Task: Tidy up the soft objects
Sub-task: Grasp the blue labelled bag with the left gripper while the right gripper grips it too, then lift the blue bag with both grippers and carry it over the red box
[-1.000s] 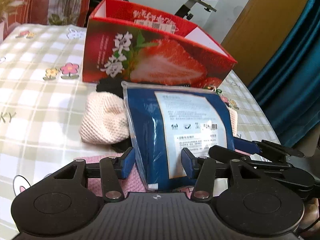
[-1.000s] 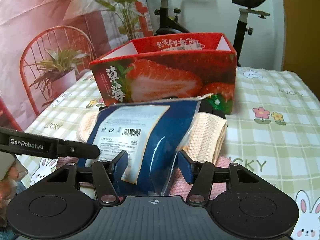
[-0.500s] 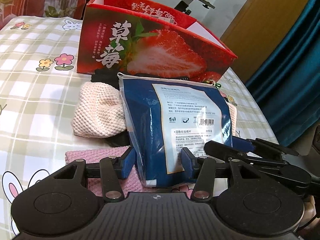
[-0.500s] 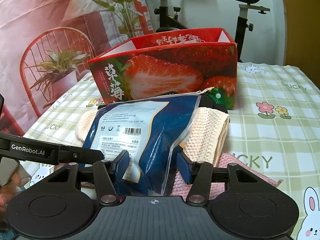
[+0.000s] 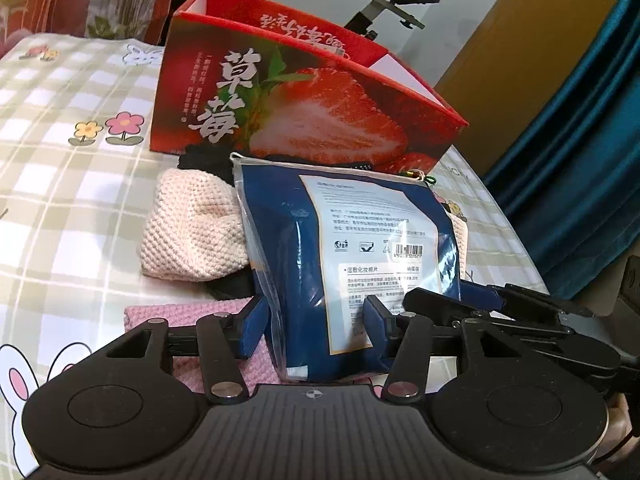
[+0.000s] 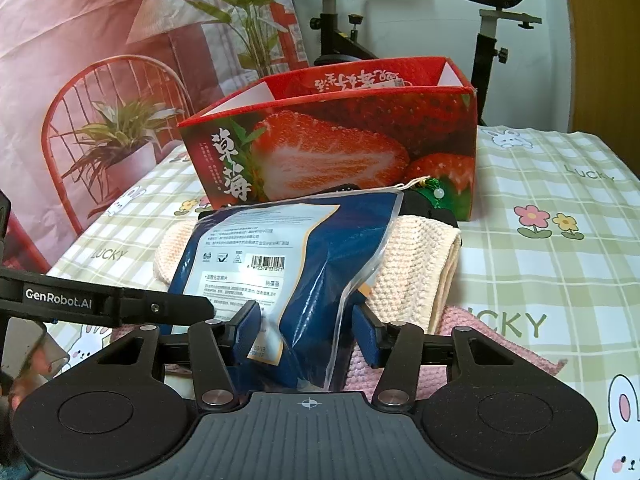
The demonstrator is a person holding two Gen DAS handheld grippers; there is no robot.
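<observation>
A counter [image 5: 60, 200] wears a green check cloth with flowers, bunnies and the word "LUCKY". On it stands a big red strawberry box [image 5: 296, 112] with large white Chinese writing on its side; its top is open. An exercise bike [image 6: 492, 20] stands behind the box.

Just in front of the box lies a cream knitted cloth [image 5: 192, 232], and a pink cloth [image 5: 184, 314] lies nearer than that, with something black between them. A blue plastic pouch [image 5: 340, 264] stands up in front of the box, over the cloths. Its white label has a barcode and small Chinese print too tiny to read.

The left gripper [image 5: 314, 326] clamps the pouch's bottom edge between its jaws. The right gripper [image 6: 306, 330] grips the same pouch from the other side, and its jaws have just been squeezing closer on it. The left gripper's black arm reads "GenRobot.AI".
</observation>
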